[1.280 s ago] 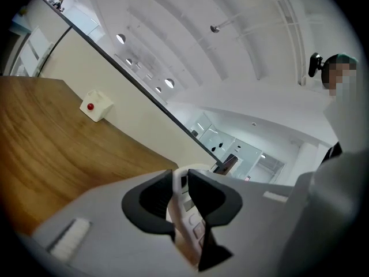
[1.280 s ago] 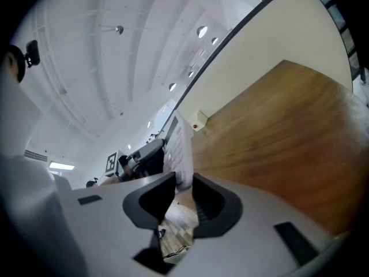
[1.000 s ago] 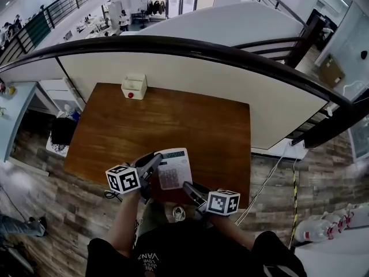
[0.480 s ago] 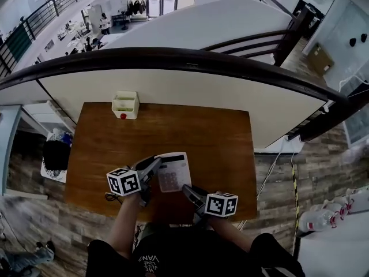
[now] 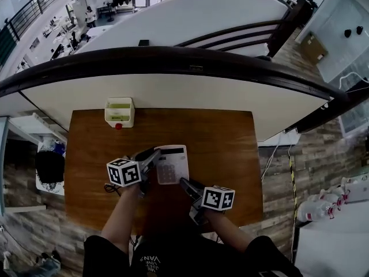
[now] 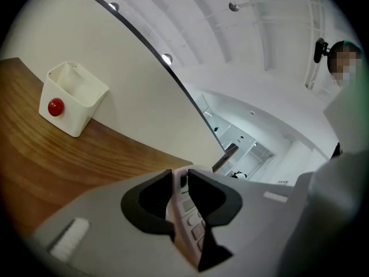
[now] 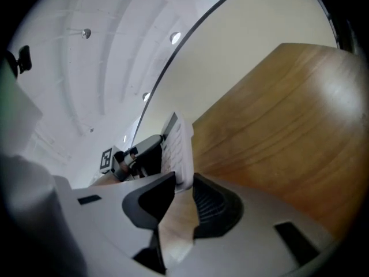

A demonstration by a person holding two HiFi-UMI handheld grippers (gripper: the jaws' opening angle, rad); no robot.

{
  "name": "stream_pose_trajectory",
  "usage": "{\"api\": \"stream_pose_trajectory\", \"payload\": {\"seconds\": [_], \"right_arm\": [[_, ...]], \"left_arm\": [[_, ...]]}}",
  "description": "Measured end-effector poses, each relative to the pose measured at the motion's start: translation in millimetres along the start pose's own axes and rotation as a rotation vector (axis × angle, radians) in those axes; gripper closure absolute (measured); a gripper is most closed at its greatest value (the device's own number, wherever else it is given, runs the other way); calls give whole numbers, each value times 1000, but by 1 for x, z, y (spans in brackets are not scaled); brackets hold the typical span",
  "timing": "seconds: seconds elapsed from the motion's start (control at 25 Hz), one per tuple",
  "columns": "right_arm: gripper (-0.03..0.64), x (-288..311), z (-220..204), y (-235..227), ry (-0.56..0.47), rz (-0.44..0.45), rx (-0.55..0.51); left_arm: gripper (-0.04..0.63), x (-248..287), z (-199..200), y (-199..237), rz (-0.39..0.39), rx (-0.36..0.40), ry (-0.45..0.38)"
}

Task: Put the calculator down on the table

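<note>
The white calculator point(image 5: 171, 164) hangs just above the brown table point(image 5: 222, 149), over its middle, keys up. My left gripper point(image 5: 153, 155) is shut on its left edge; in the left gripper view the keyed edge point(image 6: 188, 214) runs upright between the dark jaws of that gripper point(image 6: 180, 180). My right gripper point(image 5: 185, 183) is shut on the near right corner. In the right gripper view the calculator point(image 7: 179, 142) stands on edge between that gripper's point(image 7: 183, 184) jaws, with the left gripper behind it. Whether the calculator touches the wood I cannot tell.
A white box with a red button point(image 5: 119, 112) stands at the table's far left corner, also seen in the left gripper view as the white box point(image 6: 71, 97). A cream wall with a dark curved railing point(image 5: 190, 59) borders the far edge. Wood floor lies to the right.
Both grippers have carried the calculator from the table's near edge forward to its middle and slightly lower. The grip of each looks the same.
</note>
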State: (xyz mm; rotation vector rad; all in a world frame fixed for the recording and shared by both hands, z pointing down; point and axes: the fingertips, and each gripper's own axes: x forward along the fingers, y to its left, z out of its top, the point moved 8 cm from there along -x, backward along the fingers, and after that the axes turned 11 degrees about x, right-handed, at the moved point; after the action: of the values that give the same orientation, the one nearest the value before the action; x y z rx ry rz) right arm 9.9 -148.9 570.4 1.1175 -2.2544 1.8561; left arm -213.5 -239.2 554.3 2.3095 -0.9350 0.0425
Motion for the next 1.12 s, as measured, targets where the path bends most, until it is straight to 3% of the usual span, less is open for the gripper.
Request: {"api": "stream_pose_trajectory", "payload": {"seconds": [0.76,1.12], "right_arm": [[522,69,61,-36,-51,-101,73],[522,101,81,-38,-57,-121,160]], "left_arm": [[517,84,18,80,-1,74,47],[509,97,30,101,106,124,-14]]}}
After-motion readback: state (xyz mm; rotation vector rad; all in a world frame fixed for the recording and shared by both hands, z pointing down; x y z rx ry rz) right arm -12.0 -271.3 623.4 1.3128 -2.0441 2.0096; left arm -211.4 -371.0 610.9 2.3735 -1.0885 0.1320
